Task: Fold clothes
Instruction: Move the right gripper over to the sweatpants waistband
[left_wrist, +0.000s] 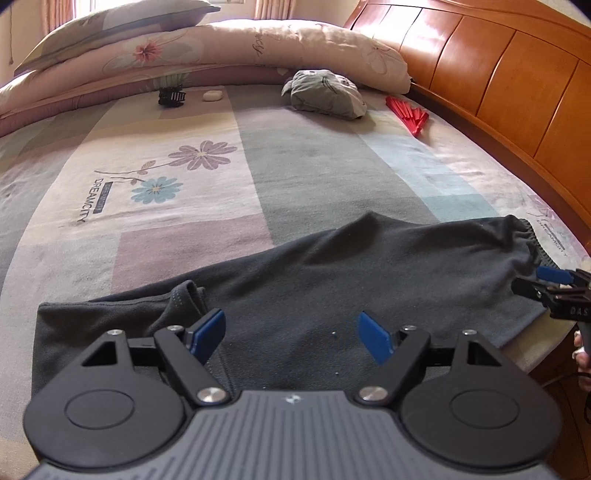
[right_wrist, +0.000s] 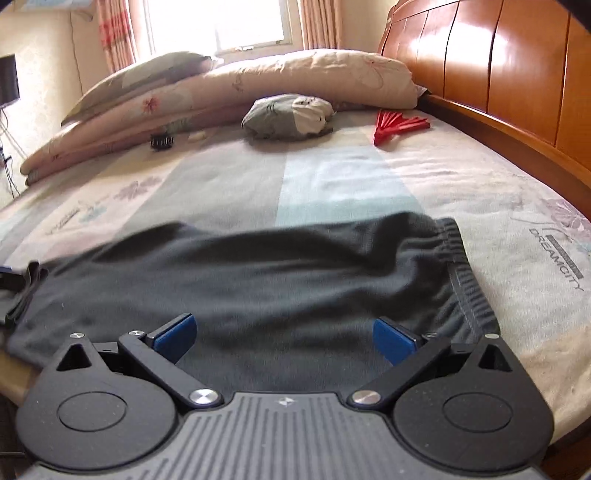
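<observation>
While both tools hang above it, the dark grey trousers (left_wrist: 295, 280) lie stretched along the near edge of the bed (left_wrist: 314, 177), roughly flat with soft ridges. Their elastic waistband (right_wrist: 465, 269) sits toward the end near the wooden headboard (left_wrist: 498, 85), and a folded-over leg end (left_wrist: 184, 299) lies at the opposite end.

The left tool (left_wrist: 293, 334) stands with its blue pads spread wide, nothing between them, over the middle of the cloth; whether the pads touch the fabric cannot be told. The right tool (right_wrist: 284, 336) is likewise spread, empty, over the part just short of the waistband. In the left wrist view the right tool shows at the right edge, beside the waistband end.

Toward the far edge of the bed lie a rolled grey and white garment (left_wrist: 325, 94), a red folding fan (left_wrist: 408, 114) close to the headboard, a black hair clip (left_wrist: 170, 96) and a small white object (left_wrist: 212, 95). Folded floral quilts (left_wrist: 229, 48) and a pillow (left_wrist: 122, 26) are stacked along that far edge, below a bright window (right_wrist: 218, 22).
</observation>
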